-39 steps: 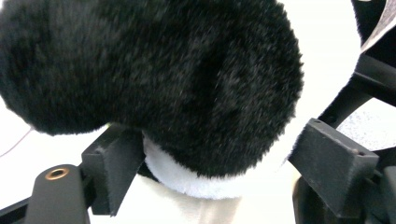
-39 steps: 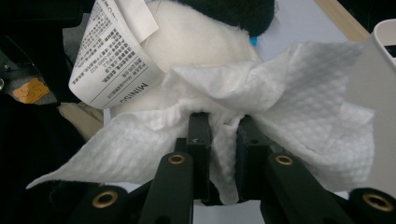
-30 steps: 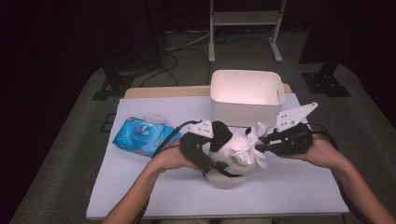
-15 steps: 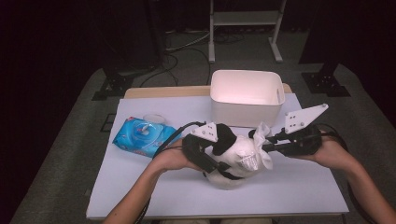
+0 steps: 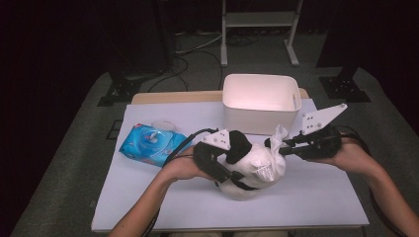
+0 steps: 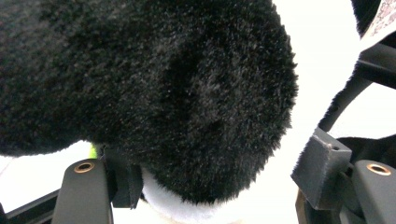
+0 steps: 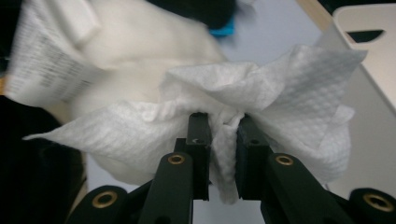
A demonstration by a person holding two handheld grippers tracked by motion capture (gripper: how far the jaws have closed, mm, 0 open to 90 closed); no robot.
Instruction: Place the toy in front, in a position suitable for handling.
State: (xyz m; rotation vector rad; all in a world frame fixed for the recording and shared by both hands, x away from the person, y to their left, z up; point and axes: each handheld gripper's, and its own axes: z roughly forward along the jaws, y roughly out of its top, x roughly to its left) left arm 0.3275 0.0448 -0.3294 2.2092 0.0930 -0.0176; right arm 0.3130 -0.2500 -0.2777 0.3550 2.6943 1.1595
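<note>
I am steadying the plush toy (image 5: 252,165) with my left gripper (image 5: 228,163) closing on its black part; my right gripper (image 7: 223,140), pinching the wipe (image 7: 243,93), should be rubbing gently.

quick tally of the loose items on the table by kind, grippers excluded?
Plush toy: 1
Wet-wipe pack: 1
White wipe: 1
White storage bin: 1
Total: 4

A white table (image 5: 148,207) carries a white bin (image 5: 260,102), a blue wipes pack (image 5: 148,144) and a plush toy (image 5: 252,168).
</note>
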